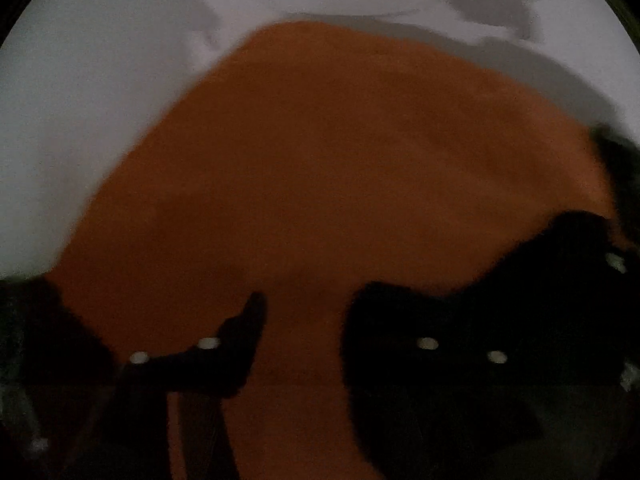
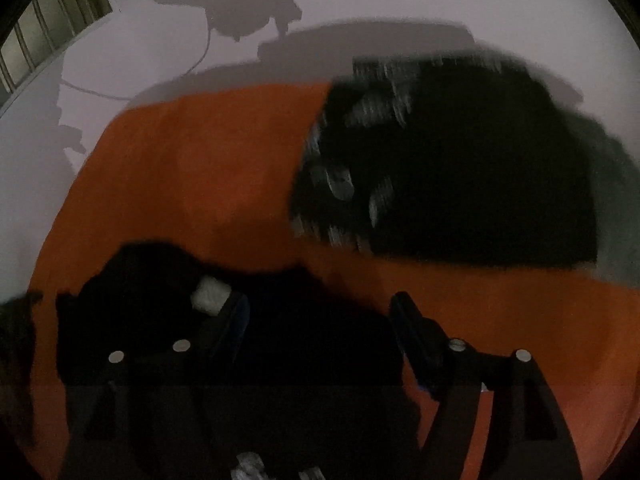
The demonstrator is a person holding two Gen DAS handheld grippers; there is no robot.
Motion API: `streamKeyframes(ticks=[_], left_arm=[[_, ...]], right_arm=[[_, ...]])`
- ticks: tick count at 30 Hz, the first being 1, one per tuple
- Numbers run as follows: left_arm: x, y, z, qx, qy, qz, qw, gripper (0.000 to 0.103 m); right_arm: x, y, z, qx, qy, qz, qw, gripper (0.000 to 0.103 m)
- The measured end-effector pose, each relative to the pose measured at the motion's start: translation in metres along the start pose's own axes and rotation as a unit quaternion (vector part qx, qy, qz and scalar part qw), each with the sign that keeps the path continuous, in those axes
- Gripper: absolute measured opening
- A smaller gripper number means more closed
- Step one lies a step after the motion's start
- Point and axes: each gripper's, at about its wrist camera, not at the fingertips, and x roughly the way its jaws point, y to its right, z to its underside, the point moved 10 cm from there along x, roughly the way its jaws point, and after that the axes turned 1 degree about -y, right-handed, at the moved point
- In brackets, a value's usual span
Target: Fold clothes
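Spreading ahead of both pairs of jaws, the orange garment [image 1: 320, 184] lies flat on the pale surface [image 1: 80, 100]. The left gripper [image 1: 304, 340] has its jaws parted, with orange cloth showing in the gap between them and nothing visibly pinched. The right gripper [image 2: 320, 320] also has its jaws apart; a dark mass fills the gap, and it cannot be told whether that is cloth or shadow. Beyond the right jaws and to their right, the other gripper appears as a blurred black shape [image 2: 460, 168] over the garment. The main risk is that either pair of jaws closes on a single layer or misses the edge, because the dim light and motion blur hide the hems. A lopsided lift would then drag the garment askew and bunch it rather than fold it cleanly.
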Motion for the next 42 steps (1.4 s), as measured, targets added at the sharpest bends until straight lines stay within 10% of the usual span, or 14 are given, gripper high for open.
streamKeyframes(ticks=[5, 7, 10, 12, 14, 16, 22, 23, 25, 27, 31, 35, 38, 42], left_arm=[[0.012, 0.043, 0.003, 0.037, -0.023, 0.064, 0.997, 0.071], [0.022, 0.054, 0.018, 0.076, -0.049, 0.057, 0.9942, 0.071], [0.031, 0.059, 0.035, 0.045, -0.078, 0.143, 0.9856, 0.071], [0.034, 0.062, 0.045, 0.021, -0.096, 0.203, 0.9742, 0.06], [0.043, 0.068, 0.046, 0.012, -0.108, 0.204, 0.9729, 0.022], [0.041, 0.08, 0.05, 0.007, -0.103, 0.195, 0.9754, 0.009], [0.013, 0.062, 0.036, -0.039, -0.029, 0.188, 0.981, 0.001], [0.01, 0.052, 0.027, -0.046, -0.017, 0.177, 0.9829, 0.0], [0.005, 0.033, 0.013, -0.06, 0.001, 0.159, 0.9854, 0.0], [0.003, 0.022, 0.008, -0.076, 0.003, 0.165, 0.9834, 0.0], [0.003, 0.028, 0.017, -0.052, -0.018, 0.171, 0.9837, 0.0], [0.015, 0.053, 0.033, 0.001, -0.045, 0.164, 0.9855, 0.001], [0.018, 0.058, 0.043, 0.009, -0.062, 0.17, 0.9834, 0.001], [0.016, 0.061, 0.046, 0.009, -0.077, 0.176, 0.9812, 0.002]], right_arm=[[-0.009, 0.067, 0.078, 0.046, -0.042, 0.045, 0.997, 0.073], [-0.032, 0.097, 0.118, 0.113, -0.046, 0.017, 0.992, 0.073], [-0.065, 0.124, 0.17, 0.189, -0.034, -0.031, 0.981, 0.073], [-0.087, 0.131, 0.207, 0.213, -0.025, -0.06, 0.975, 0.068], [-0.099, 0.126, 0.231, 0.2, -0.023, -0.068, 0.977, 0.058], [-0.102, 0.117, 0.247, 0.16, -0.026, -0.063, 0.985, 0.058], [-0.093, 0.083, 0.272, 0.031, -0.037, -0.016, 0.999, 0.056], [-0.089, 0.082, 0.268, 0.018, -0.026, 0.002, 0.999, 0.053], [-0.088, 0.087, 0.265, 0.007, -0.005, 0.022, 1.0, 0.004], [-0.088, 0.088, 0.249, -0.004, 0.016, 0.04, 0.999, 0.005], [-0.129, 0.095, 0.208, -0.109, 0.105, 0.217, 0.964, 0.005], [-0.187, 0.08, 0.176, -0.23, 0.204, 0.371, 0.876, 0.005], [-0.145, 0.065, 0.203, -0.35, 0.112, 0.357, 0.859, 0.008], [-0.099, 0.062, 0.275, -0.378, -0.04, 0.198, 0.903, 0.011]])
